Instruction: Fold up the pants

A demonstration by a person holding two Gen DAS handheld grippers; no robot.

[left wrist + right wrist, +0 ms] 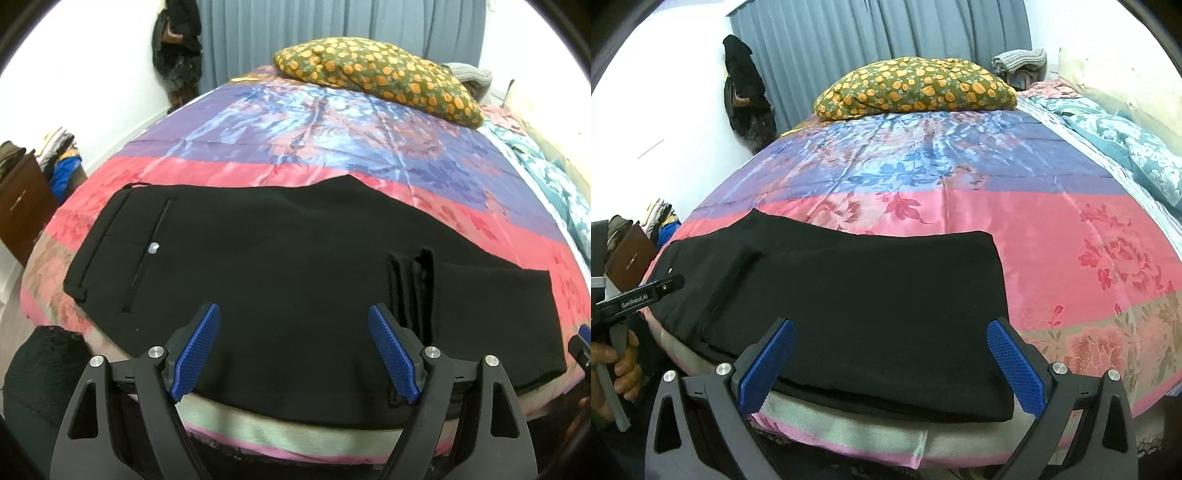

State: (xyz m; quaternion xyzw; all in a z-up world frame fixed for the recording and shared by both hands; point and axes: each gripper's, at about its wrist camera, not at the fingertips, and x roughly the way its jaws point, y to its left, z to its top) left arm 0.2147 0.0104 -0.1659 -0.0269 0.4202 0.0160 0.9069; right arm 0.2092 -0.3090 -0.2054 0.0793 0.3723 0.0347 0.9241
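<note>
Pants (280,266): matt black woven cloth, small shiny button near left end.
Bedspread (1052,236): glossy satin-like cloth, floral print, sheen strongest far off.
Pillow (916,88): matt printed cotton-like cloth.
Curtain (886,33): grey cloth, soft pleats, dull finish.
Left gripper (294,350), right gripper (890,365): matt black plastic arms, bright metal pivot pins, blue finger pads (1015,369) with rough ribbed texture.
Cabinet (22,206) far left: brown wood, smooth, slight gloss.
</note>
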